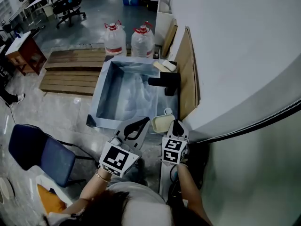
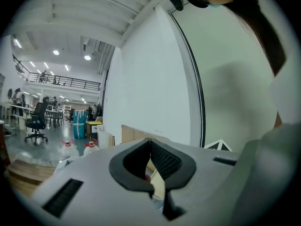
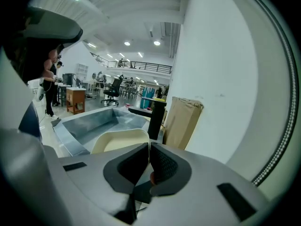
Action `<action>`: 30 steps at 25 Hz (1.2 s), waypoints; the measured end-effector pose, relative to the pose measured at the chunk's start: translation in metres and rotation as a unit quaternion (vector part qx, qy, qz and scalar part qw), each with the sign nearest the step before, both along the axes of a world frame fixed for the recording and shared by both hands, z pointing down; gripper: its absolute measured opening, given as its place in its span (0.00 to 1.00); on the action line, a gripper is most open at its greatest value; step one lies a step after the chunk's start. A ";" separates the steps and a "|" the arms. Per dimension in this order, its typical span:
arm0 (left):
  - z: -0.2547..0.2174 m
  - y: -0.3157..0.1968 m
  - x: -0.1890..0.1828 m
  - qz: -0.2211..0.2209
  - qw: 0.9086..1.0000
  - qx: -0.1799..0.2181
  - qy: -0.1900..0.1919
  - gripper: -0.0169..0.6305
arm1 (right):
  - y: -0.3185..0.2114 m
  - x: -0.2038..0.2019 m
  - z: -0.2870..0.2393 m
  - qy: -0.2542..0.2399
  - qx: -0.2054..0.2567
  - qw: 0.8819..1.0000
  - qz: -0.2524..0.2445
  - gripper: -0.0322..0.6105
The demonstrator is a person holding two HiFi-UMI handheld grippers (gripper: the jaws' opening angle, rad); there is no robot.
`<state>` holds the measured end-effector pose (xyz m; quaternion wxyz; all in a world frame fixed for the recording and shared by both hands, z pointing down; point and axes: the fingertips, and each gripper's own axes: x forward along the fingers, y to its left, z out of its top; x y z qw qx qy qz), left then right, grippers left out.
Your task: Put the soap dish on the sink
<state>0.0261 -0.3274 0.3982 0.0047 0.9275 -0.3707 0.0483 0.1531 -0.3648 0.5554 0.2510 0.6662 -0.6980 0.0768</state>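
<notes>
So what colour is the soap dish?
Cream, a pale yellowish white all over. The soap dish shows best in the right gripper view.

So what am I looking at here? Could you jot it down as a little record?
place: metal sink beside a white wall
soap dish: cream, empty, at the sink's near right corner
right tool: jaws together at the dish's edge; cannot tell if it grips the dish
left tool: jaws together, beside the dish
also there: black tap, two water bottles on the floor
</notes>
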 end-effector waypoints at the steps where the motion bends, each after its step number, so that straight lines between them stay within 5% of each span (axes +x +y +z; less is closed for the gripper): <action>1: 0.002 -0.001 0.000 0.000 1.000 -0.001 0.000 0.04 | -0.002 0.001 0.004 0.003 -0.002 1.000 0.000 0.10; 30: 0.027 -0.021 -0.004 0.003 0.999 -0.032 -0.010 0.04 | -0.025 0.010 0.081 -0.009 -0.073 0.997 0.023 0.10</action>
